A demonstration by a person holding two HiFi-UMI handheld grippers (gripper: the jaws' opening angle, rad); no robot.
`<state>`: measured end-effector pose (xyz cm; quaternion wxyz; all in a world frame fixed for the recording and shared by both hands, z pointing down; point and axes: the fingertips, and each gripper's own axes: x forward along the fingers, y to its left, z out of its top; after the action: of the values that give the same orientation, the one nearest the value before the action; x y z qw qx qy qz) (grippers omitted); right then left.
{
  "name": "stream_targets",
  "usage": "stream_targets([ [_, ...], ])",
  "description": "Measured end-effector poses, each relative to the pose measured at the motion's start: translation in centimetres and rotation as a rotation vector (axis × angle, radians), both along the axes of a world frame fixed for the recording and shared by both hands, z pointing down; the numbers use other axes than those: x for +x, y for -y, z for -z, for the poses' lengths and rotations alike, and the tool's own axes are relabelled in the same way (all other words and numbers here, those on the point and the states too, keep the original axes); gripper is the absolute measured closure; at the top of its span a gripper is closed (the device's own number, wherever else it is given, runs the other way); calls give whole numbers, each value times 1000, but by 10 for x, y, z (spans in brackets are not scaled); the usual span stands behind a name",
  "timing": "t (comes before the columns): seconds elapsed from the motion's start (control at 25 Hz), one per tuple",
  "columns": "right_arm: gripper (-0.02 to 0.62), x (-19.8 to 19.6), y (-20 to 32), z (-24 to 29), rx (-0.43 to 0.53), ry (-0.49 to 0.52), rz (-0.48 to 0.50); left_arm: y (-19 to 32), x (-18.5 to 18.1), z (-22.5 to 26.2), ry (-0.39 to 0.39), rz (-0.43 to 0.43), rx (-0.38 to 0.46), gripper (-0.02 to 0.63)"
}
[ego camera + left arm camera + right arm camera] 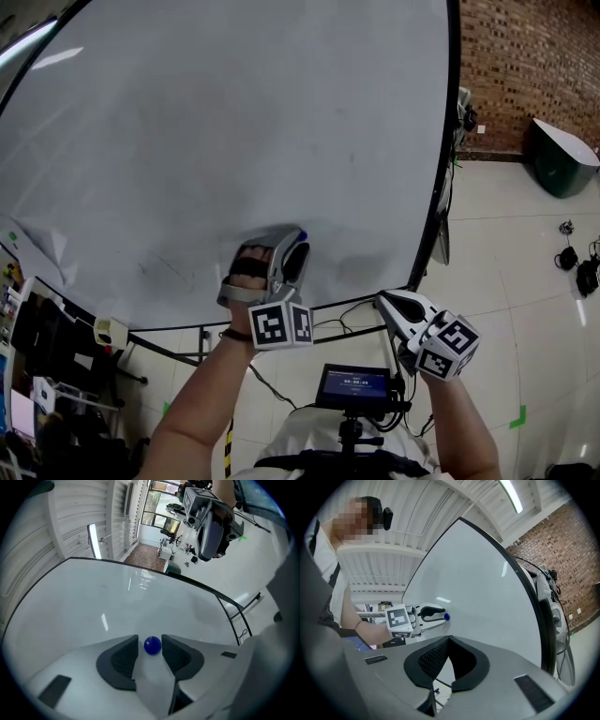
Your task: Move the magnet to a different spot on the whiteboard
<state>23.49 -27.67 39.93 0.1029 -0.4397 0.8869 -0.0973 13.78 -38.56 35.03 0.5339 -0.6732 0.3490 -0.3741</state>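
We look steeply down from head onto whiteboard (234,122). Our left gripper view sits close against board, facing its surface. Our right gripper view hangs farther back, sharing board and left gripper (441,617).

small round blue magnet (152,645), stuck on white whiteboard (117,606), low on board, nr bottom edge

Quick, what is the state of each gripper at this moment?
Left gripper: open, the blue magnet between its jaws, not gripped.
Right gripper: closed, holding nothing.
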Motion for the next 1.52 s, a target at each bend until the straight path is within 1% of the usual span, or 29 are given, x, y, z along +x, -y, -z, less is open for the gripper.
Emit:
stream_targets([
  [0.08,563,4,0,0,-2,4,-11,3,0,-6,22,13,-6,401],
  [0.16,563,6,0,0,-2,4,-20,6,-1,-10,44,25,5,397],
  [0.36,563,8,4,-2,-4,7,-28,10,-3,-12,91,37,111,397],
  [0.44,563,8,5,-3,-7,9,-26,11,-3,-11,88,40,143,400],
  [0.52,563,8,5,-4,-10,12,-25,11,-2,-9,78,47,163,417],
  [0.64,563,8,4,-5,-12,13,-29,11,-1,-10,55,54,180,419],
  [0.72,563,7,4,-5,-14,12,-31,10,-2,-9,35,55,177,422],
  [0.84,563,6,3,-5,-15,12,-32,10,-2,-6,10,50,161,445],
  [1.08,563,8,-2,-5,-16,12,-34,9,0,-6,-32,45,109,446],
  [1.4,563,4,-9,-2,3,-1,-21,-4,-2,-8,-170,16,-53,446],
  [1.52,563,4,-14,-3,-2,-3,-19,-13,-4,-8,-251,9,-137,445],
])
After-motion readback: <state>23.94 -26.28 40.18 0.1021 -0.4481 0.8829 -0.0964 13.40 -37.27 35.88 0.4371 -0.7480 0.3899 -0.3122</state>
